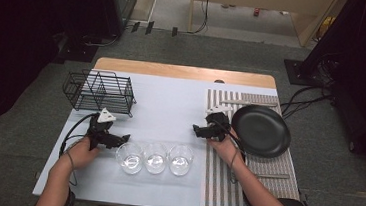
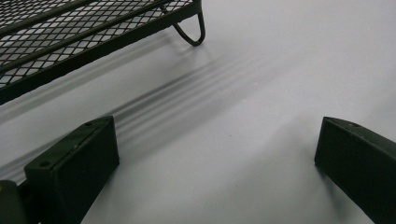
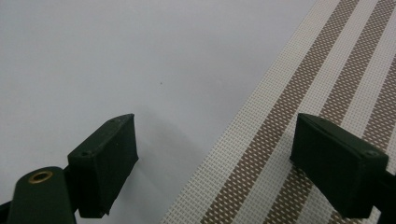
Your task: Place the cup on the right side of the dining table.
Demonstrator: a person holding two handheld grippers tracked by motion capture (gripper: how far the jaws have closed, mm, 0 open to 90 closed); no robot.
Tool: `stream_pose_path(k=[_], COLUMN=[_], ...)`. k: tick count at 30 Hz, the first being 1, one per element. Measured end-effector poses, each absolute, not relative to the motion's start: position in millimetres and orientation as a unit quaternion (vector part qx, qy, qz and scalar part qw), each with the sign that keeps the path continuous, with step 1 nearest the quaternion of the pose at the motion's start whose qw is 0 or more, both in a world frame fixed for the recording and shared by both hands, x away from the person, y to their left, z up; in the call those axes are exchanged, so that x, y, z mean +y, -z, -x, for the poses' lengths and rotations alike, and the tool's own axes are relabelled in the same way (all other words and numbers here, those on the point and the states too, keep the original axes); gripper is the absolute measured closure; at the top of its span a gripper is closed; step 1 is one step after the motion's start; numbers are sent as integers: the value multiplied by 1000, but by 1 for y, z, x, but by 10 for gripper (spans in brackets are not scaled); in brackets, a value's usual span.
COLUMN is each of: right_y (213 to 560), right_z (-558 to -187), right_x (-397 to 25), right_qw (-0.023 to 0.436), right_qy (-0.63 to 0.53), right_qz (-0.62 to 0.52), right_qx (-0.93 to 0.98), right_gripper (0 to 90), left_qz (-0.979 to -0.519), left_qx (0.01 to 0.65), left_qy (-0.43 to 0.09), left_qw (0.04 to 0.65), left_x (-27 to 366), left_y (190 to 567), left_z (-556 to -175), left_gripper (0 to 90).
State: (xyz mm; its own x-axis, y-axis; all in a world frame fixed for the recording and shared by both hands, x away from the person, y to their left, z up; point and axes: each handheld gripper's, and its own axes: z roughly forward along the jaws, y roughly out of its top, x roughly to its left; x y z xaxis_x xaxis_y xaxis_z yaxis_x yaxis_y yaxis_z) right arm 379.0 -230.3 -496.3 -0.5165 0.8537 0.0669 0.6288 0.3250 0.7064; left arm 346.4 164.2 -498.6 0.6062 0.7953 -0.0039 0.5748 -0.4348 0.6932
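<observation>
Currently, your left gripper (image 1: 123, 138) rests low on the pale table cover (image 1: 170, 107), jaws spread wide and holding nothing, pointed toward the leftmost glass (image 1: 130, 157) just beside it. The wire rack (image 1: 99, 91) stands behind that hand; judge the rack as the likely destination. Three clear glasses stand in a tight row, the middle glass (image 1: 156, 157) and the right glass (image 1: 180, 159) touching or nearly so. Risk: closing on the leftmost one at an angle could knock it against its neighbour and tip both, since clear, smooth walls give the jaws little grip. Your right gripper (image 1: 196, 130) sits at the edge of the striped placemat (image 1: 219, 181), jaws equally wide and empty, near the black plate (image 1: 261, 130); a careless sweep of that forearm could push the plate. The high view gives the full layout. The left gripper view adds the rack's mesh floor (image 2: 70, 32) and looped foot (image 2: 191, 35) up close; the right gripper view shows the weave of the mat (image 3: 299, 93) where it meets the cover.
</observation>
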Motion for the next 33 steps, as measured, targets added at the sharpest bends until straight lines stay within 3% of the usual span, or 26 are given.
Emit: stream_pose_path(k=[33], right_y=[485], right_z=[-371], right_x=[-227], right_qw=[150], right_qy=[-361], right_qz=[-473], right_qx=[790], right_gripper=[145], left_qz=[-831], left_qx=[412], left_qy=[-165], left_qw=[335], left_x=[164], left_y=[498], left_z=[-346], left_gripper=[0])
